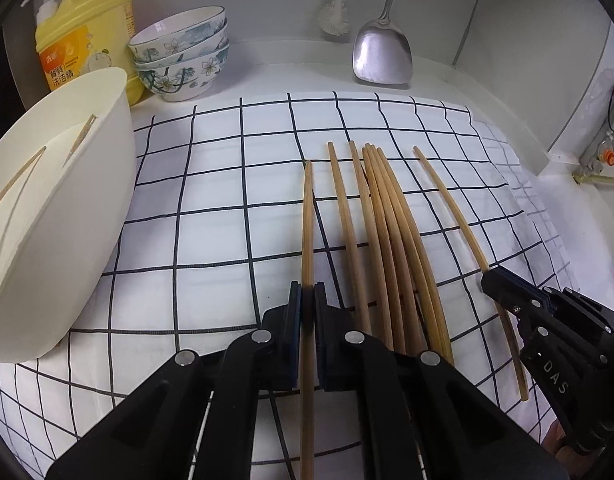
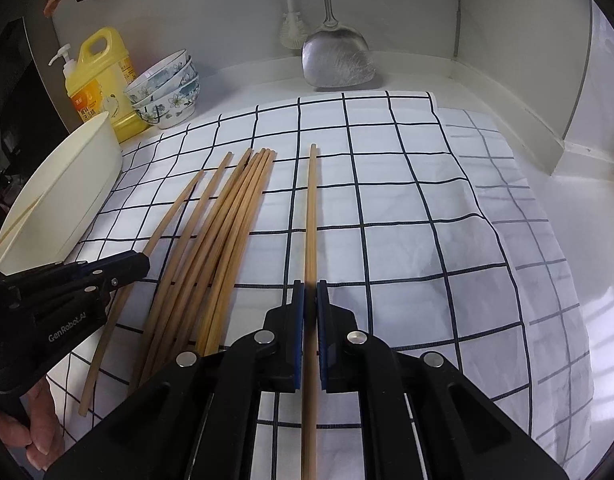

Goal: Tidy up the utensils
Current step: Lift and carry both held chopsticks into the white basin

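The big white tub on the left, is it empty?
No, the white tub already has a couple of chopsticks leaning inside it.

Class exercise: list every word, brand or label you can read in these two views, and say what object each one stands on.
"DAS": white letters on the right gripper.
"GenRobot.AI": white letters on the left gripper.
"餐具洗洁精": orange label of the yellow detergent bottle.
The small brand mark above it and the fine print on the bottle's side are too blurred to read.
No other text shows.
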`<action>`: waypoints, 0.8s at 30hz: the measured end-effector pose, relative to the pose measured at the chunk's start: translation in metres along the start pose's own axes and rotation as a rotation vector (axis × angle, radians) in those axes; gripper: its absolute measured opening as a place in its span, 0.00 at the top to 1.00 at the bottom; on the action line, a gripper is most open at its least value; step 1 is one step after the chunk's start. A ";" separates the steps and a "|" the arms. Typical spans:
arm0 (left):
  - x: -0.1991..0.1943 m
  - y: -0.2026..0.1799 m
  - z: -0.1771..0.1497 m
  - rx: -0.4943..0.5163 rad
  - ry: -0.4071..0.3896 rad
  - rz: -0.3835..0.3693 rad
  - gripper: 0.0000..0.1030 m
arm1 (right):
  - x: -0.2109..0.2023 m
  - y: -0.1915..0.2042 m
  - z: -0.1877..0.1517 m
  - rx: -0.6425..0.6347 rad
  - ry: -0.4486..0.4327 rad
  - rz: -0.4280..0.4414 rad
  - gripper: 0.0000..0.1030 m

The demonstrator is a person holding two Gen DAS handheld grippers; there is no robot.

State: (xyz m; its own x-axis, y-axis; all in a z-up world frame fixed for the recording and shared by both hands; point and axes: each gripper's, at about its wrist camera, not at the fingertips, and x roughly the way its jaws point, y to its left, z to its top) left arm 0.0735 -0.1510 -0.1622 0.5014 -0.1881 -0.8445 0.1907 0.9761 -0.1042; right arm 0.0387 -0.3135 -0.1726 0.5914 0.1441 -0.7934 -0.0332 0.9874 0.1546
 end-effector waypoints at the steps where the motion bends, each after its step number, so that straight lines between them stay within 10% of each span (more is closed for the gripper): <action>1: -0.003 0.000 0.000 -0.005 0.000 -0.001 0.94 | -0.003 0.001 0.001 0.002 -0.001 0.003 0.94; 24: -0.163 0.094 0.019 -0.176 -0.118 0.111 0.94 | -0.089 0.116 0.060 -0.156 -0.065 0.204 0.94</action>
State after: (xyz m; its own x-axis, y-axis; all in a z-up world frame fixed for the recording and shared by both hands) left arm 0.0258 -0.0306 -0.0241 0.6081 -0.0803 -0.7898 -0.0154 0.9935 -0.1129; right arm 0.0305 -0.2154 -0.0492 0.6098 0.3422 -0.7148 -0.2784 0.9370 0.2111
